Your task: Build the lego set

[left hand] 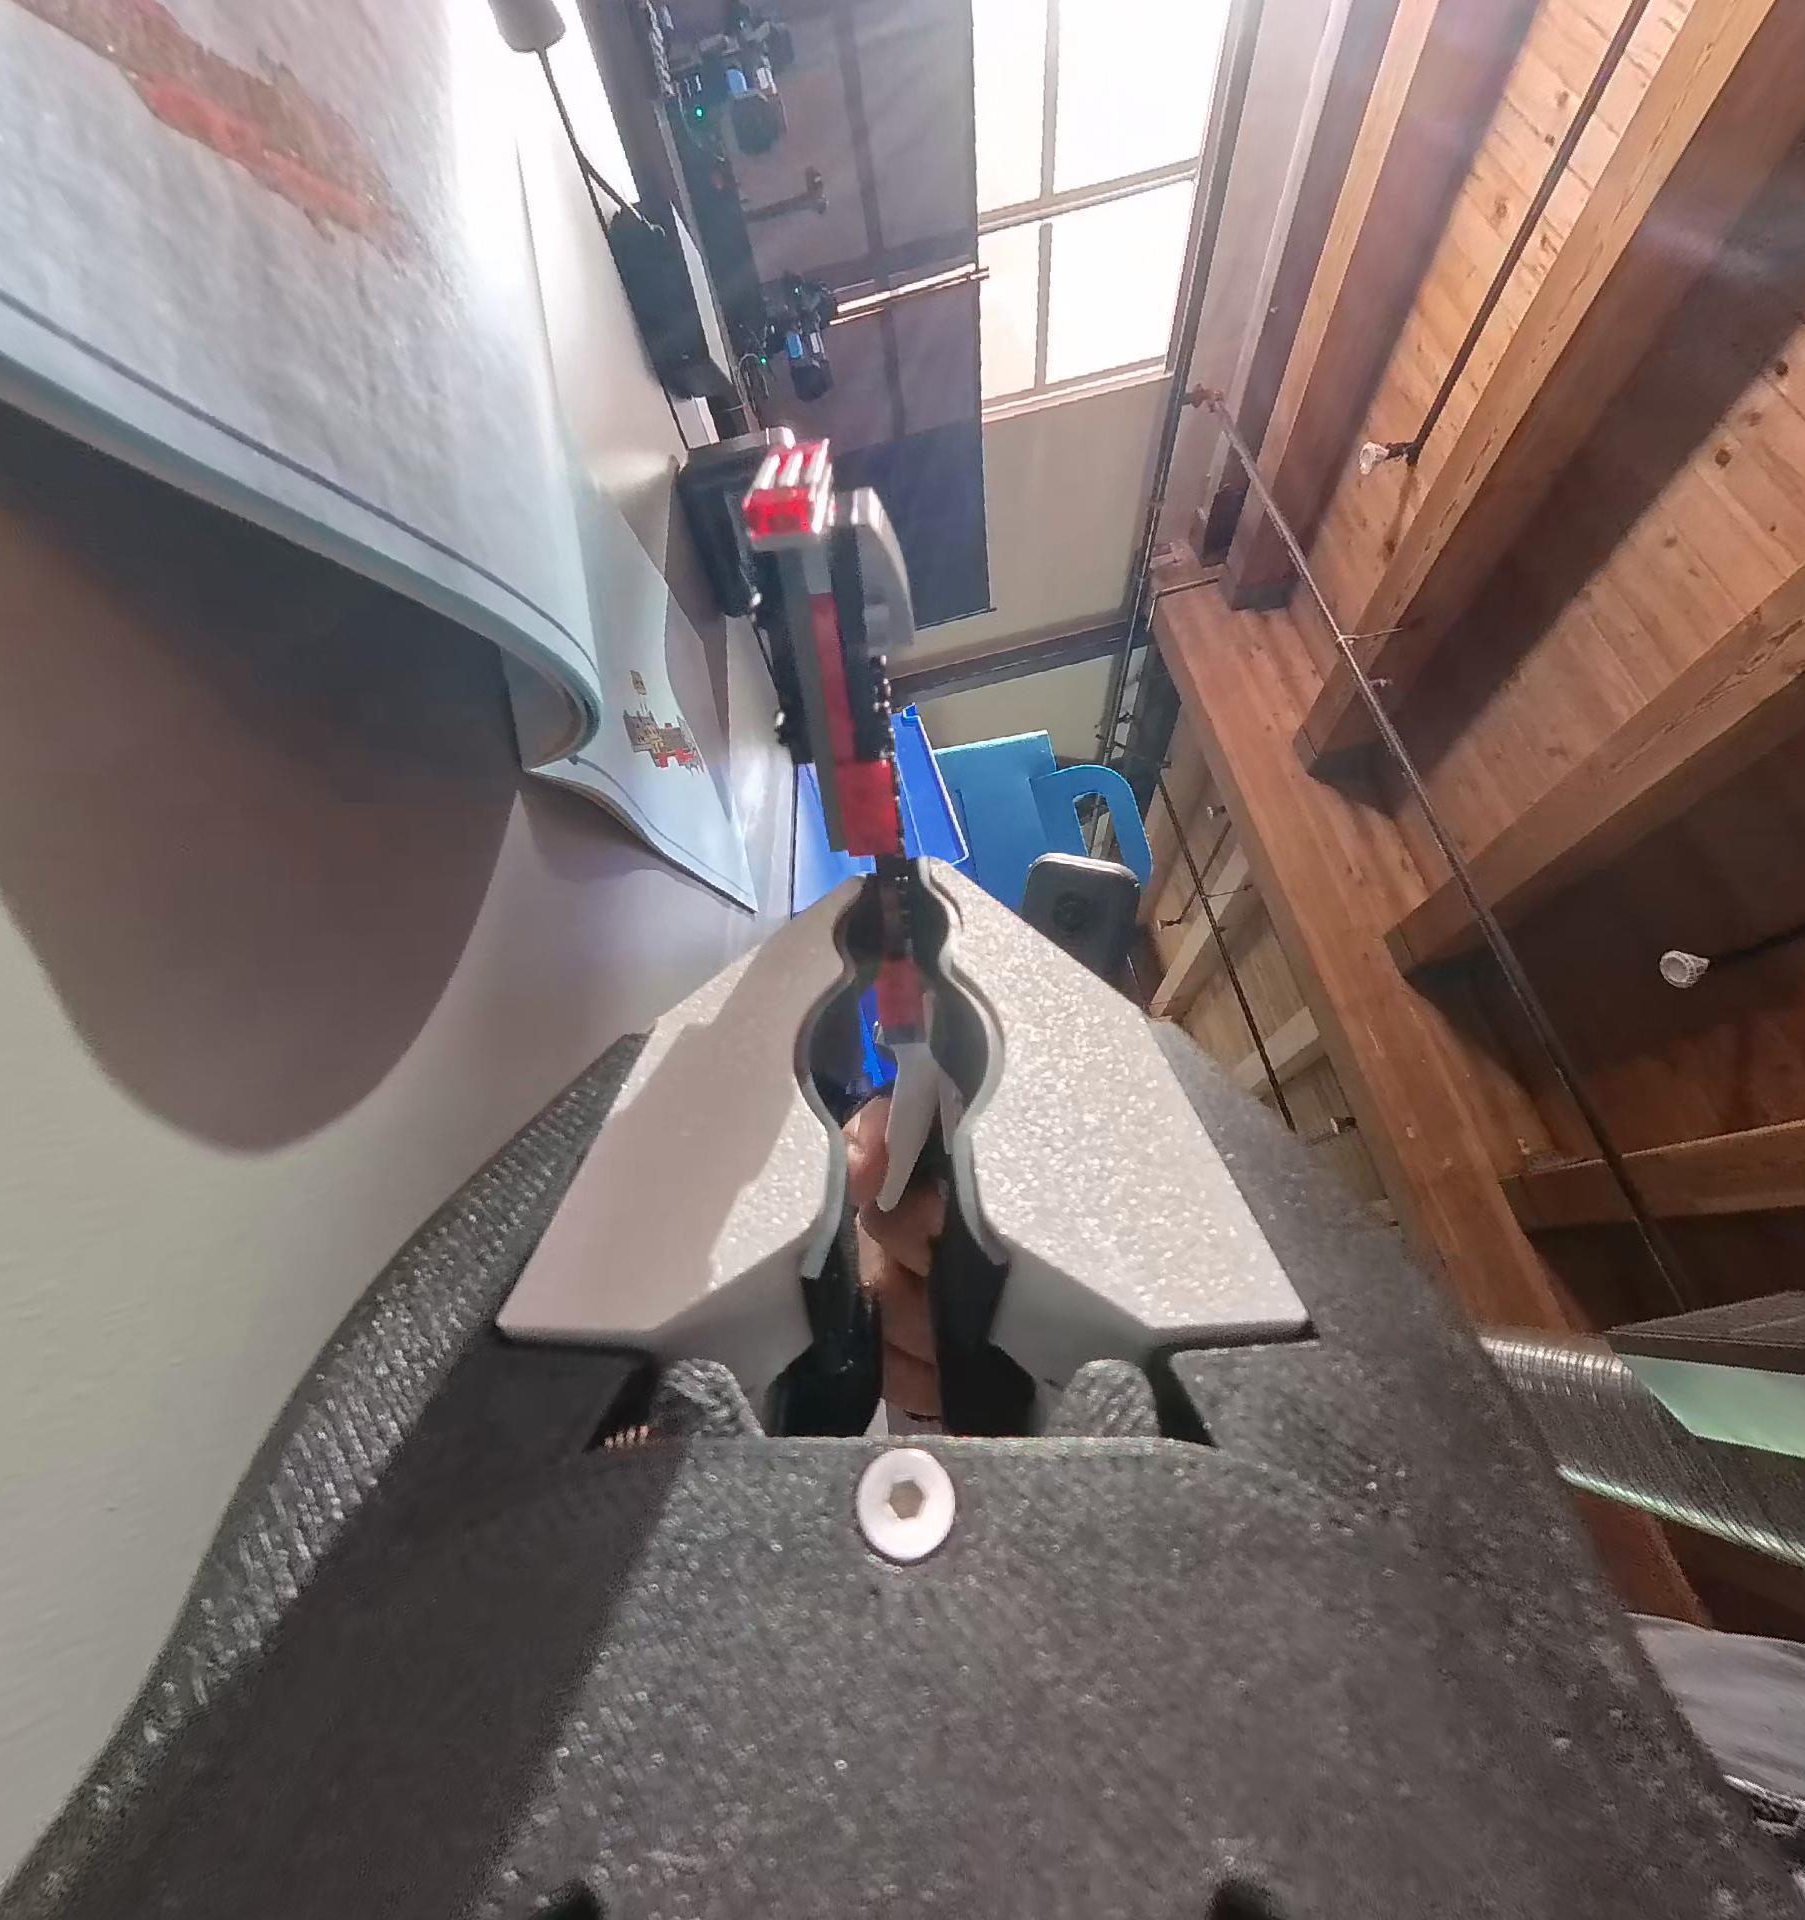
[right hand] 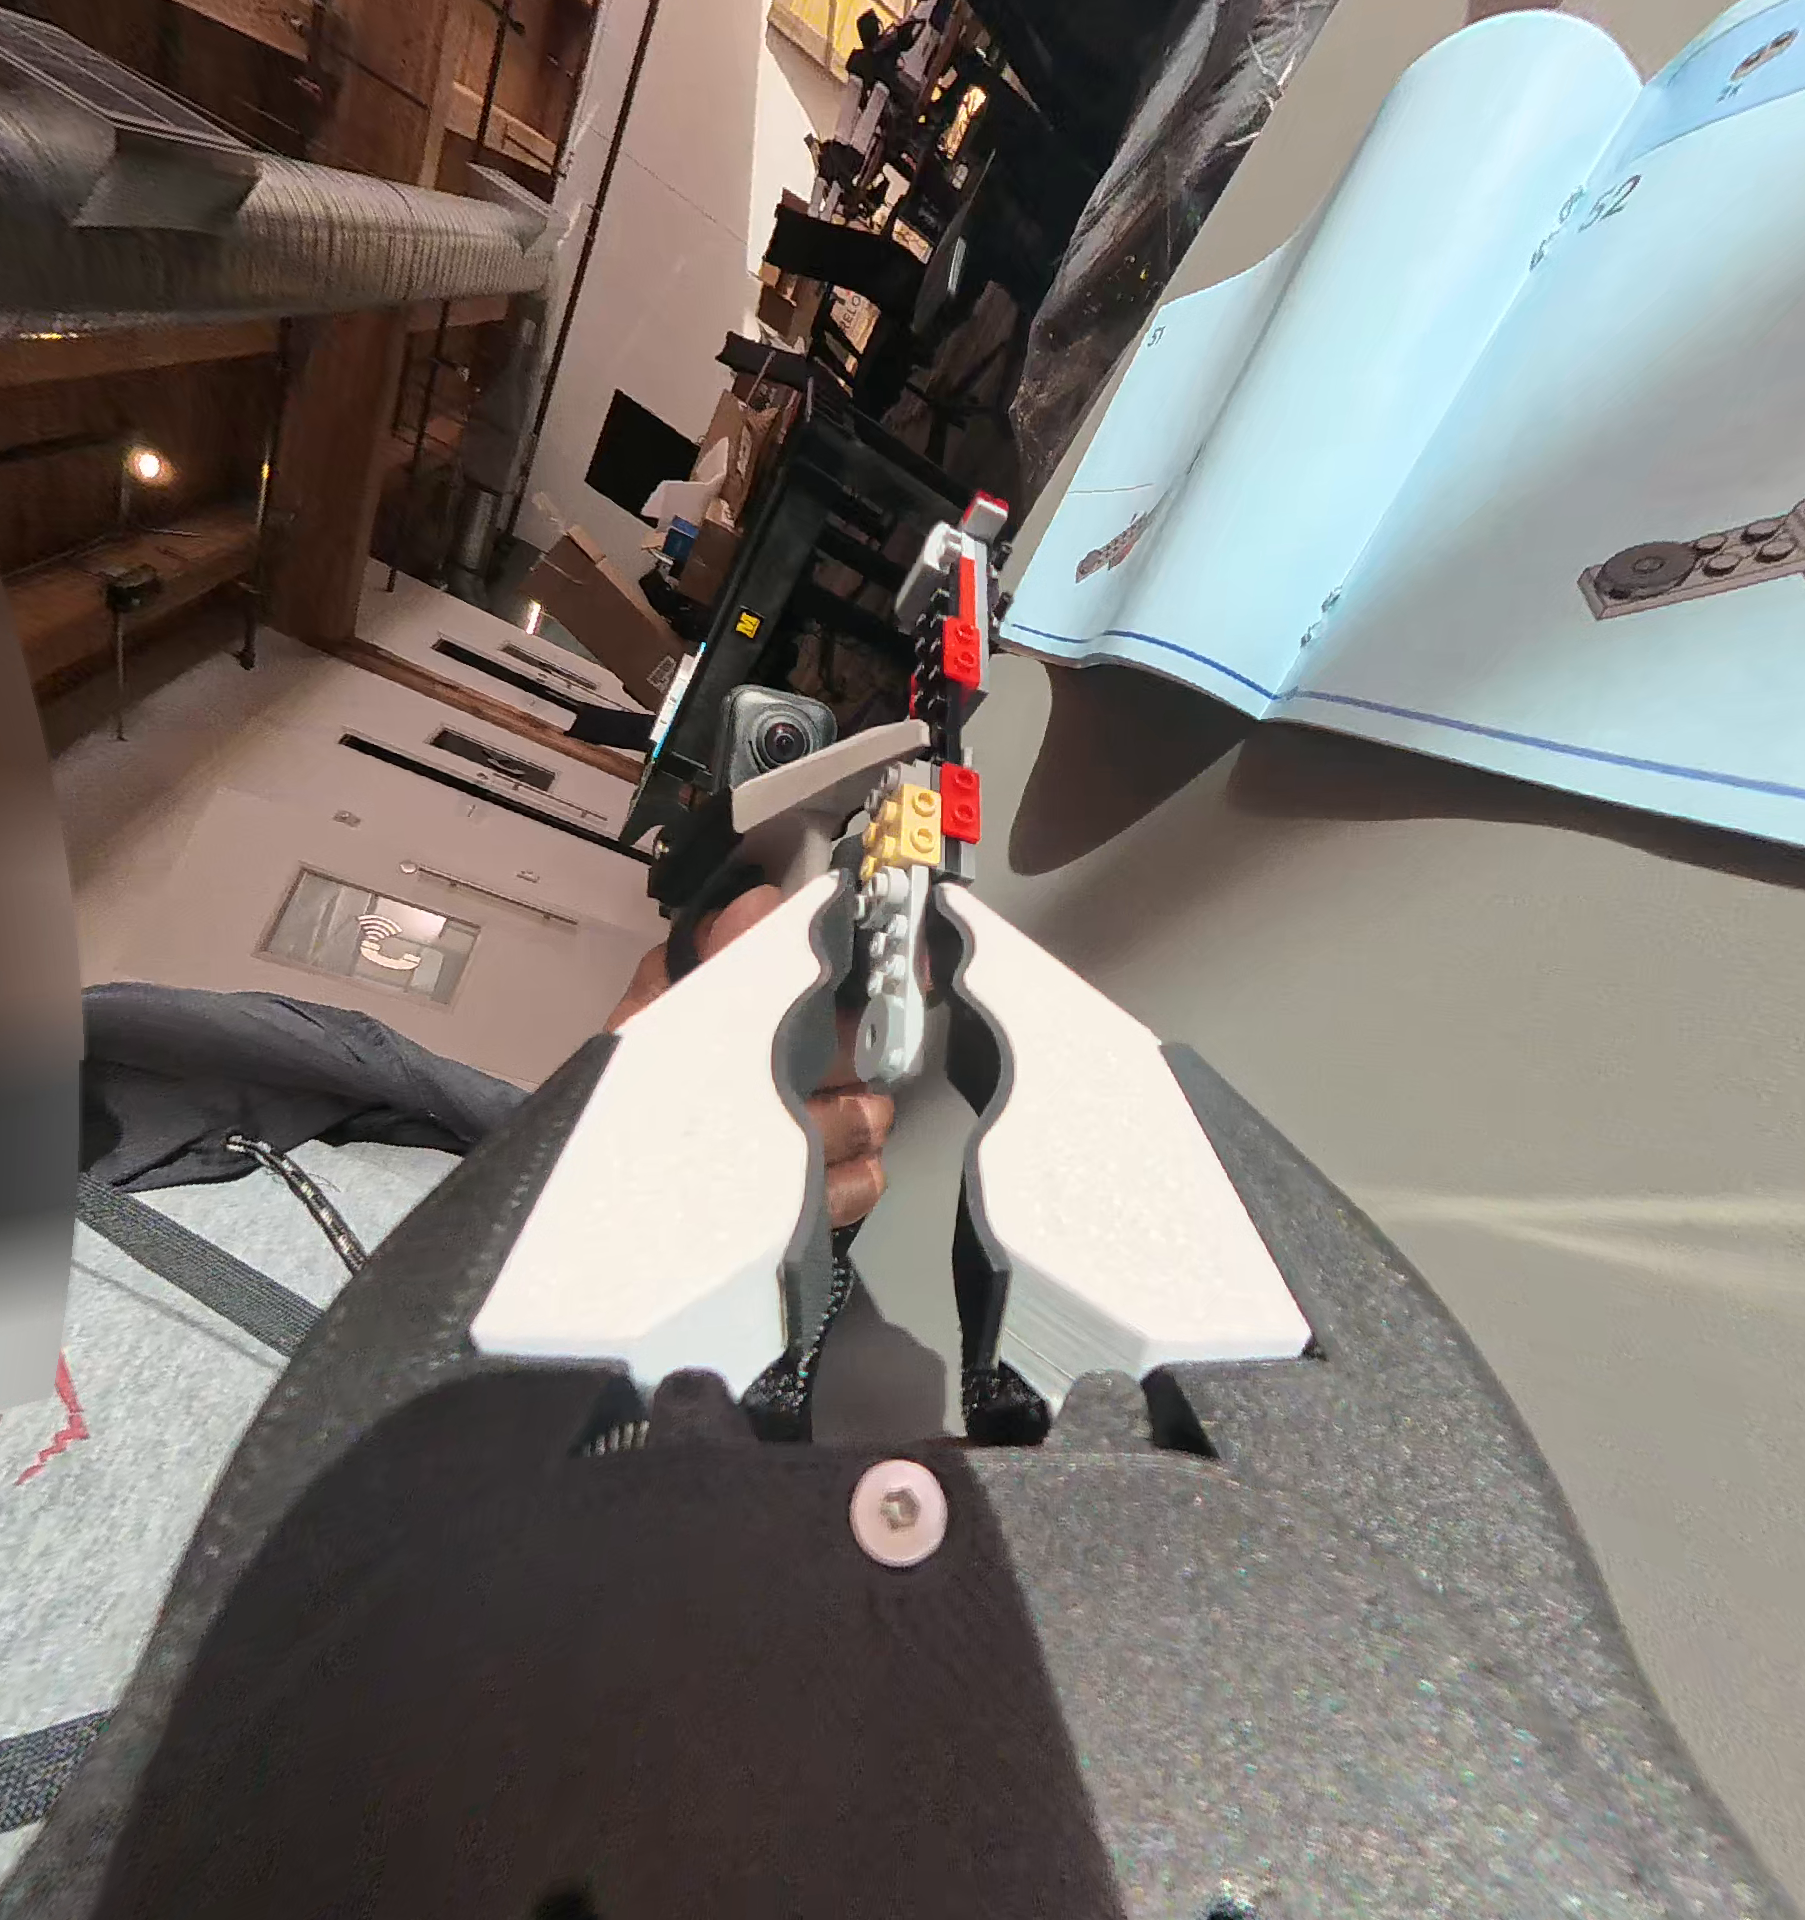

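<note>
1. The left gripper (left hand: 903, 914) has its jaws almost shut. They pinch the thin lego model (left hand: 836, 665) near the tips, so the model sticks out past them into the air.
2. The right gripper (right hand: 887, 914) also has its jaws nearly closed. A small gap shows between the tips, and the grey studded end of the lego model (right hand: 945, 727) sits in that gap. The jaws seem to squeeze it.
3. In the right wrist view, the left gripper's grey fingers (right hand: 825, 779) come in from the side and touch the model just beyond the right tips. A hand (right hand: 856, 1132) shows behind the jaws.
4. The model is long and flat. It is mostly red, black and grey. It has some yellow pieces (right hand: 913, 821) near the right gripper and a clear red block (left hand: 782, 516) at the far end, next to a curved grey piece (left hand: 877, 566).
5. The model is held up off the table (right hand: 1397, 1143).
6. An open instruction booklet (right hand: 1500, 468) with light blue pages lies on the table near the model.
</note>
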The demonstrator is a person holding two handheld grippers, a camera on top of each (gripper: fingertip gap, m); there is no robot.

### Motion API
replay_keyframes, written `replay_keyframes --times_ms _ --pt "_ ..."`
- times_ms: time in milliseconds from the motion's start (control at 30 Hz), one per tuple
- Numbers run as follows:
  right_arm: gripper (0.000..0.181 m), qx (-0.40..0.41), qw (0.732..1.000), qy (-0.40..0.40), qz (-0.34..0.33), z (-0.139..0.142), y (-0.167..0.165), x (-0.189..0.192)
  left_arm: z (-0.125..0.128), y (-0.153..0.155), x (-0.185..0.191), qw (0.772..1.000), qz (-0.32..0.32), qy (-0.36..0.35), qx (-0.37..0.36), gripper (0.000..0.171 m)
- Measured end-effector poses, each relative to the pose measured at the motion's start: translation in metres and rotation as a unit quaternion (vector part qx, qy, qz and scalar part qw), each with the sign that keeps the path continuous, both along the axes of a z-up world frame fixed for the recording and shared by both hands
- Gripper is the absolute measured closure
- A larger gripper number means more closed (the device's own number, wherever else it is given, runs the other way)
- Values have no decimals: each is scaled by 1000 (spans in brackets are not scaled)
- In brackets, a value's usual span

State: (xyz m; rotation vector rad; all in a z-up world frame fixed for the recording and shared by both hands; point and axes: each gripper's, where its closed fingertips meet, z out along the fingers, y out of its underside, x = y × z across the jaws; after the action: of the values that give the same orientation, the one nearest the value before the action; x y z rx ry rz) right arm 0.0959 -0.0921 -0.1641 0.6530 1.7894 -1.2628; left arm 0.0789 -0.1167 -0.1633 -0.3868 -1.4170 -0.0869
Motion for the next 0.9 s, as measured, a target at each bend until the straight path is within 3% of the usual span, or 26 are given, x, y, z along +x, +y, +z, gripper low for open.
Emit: replay_keyframes --times_ms 900 --pt "171 -24 996 85 -24 7 3 1 13 4 3 999 11 35 -23 166"
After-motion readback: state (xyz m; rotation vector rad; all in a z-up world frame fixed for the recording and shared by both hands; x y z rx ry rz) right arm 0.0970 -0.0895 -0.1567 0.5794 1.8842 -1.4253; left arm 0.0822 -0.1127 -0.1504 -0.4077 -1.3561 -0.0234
